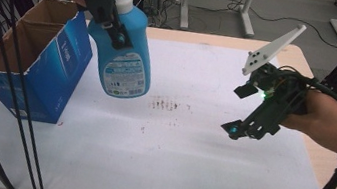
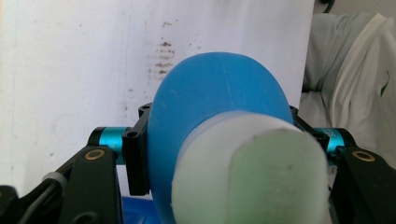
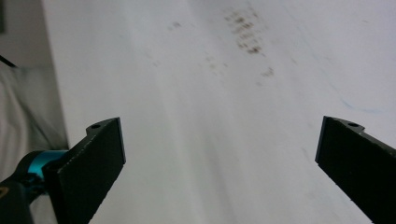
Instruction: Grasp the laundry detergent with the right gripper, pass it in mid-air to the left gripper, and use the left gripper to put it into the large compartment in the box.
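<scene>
A blue detergent bottle (image 1: pixel 123 62) with a white cap (image 1: pixel 123 1) hangs tilted above the white table cover (image 1: pixel 171 165), just right of an open blue cardboard box (image 1: pixel 54 67). My left gripper (image 1: pixel 117 36) is shut on the bottle's upper body. In the left gripper view the bottle (image 2: pixel 219 93) and its cap (image 2: pixel 252 172) sit between the black jaws. My right gripper (image 1: pixel 237 110) stands open at the right of the table, above the cover, with nothing between its fingers. The right gripper view looks past that gripper (image 3: pixel 219 154) onto bare white cover.
The box stands at the table's left edge with its top open. Dark smudges (image 1: pixel 167 105) mark the cover's middle. Black cables (image 1: pixel 4 100) hang down at the left front. Desk legs and cords stand on the floor behind the table.
</scene>
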Motion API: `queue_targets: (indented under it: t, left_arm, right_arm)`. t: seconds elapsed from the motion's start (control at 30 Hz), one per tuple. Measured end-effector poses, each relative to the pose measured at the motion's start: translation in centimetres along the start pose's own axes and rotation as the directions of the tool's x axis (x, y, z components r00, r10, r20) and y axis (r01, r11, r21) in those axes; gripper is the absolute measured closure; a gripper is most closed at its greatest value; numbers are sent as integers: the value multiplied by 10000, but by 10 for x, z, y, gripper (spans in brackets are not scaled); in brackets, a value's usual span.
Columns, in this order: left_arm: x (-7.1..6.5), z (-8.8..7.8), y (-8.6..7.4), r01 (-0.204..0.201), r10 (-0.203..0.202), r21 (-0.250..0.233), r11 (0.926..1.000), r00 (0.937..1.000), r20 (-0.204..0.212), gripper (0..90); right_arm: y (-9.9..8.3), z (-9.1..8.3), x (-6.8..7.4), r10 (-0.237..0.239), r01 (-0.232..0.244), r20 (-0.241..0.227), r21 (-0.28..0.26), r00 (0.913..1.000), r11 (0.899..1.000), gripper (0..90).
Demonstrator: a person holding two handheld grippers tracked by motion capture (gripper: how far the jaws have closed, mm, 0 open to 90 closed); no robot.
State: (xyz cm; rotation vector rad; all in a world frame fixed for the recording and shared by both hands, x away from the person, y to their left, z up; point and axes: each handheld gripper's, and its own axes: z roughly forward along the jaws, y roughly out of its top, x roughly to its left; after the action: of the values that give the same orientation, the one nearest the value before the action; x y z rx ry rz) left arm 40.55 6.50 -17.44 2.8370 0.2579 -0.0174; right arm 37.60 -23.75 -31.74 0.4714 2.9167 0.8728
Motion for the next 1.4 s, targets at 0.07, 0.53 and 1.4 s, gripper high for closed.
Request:
queue_targets:
  t: [0.07,0.53,1.4]
  left_arm:
    - [2,-5,-4,185,-185,-6,9998,9998,-79,379]
    - [15,-46,-30,1411,-1401,132,9899,9882,-621,379]
    - [20,-102,-100,3266,-3288,-380,9444,9384,-1065,379]
  right_arm:
    - [-7,-8,-5,179,-184,165,309,9997,9994,9]
    - [-37,-33,-5,-147,40,712,1493,9974,9888,10]
    - [-31,-28,-6,-324,272,357,1360,9988,9903,10]
